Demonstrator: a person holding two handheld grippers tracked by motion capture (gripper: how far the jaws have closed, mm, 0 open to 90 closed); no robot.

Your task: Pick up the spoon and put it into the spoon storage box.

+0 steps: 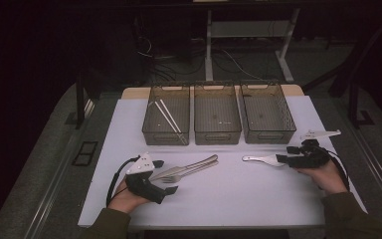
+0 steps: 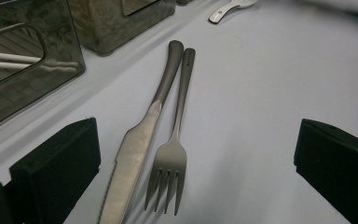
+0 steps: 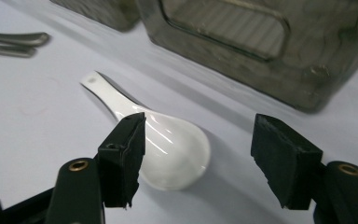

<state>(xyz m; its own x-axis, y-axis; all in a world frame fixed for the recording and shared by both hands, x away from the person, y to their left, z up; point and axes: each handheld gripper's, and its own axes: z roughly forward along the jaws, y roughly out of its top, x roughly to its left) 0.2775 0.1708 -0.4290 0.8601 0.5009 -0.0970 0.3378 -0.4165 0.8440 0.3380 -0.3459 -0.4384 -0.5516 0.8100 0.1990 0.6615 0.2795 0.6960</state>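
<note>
Right gripper (image 3: 198, 158): jaws apart over white ceramic spoon (image 3: 168, 140), gripping nothing. Left gripper (image 2: 196, 168): wide open, empty; knife (image 2: 135, 154) tip cropped, fork (image 2: 170, 172) beside. High view: chopsticks (image 1: 168, 117) in left bin (image 1: 166, 135).

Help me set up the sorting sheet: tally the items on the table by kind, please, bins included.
Bins: 3 (left, middle, right)
Chopsticks: 2, in the left bin
Knife: 1
Fork: 1
White spoon: 1
Total: 8
</note>
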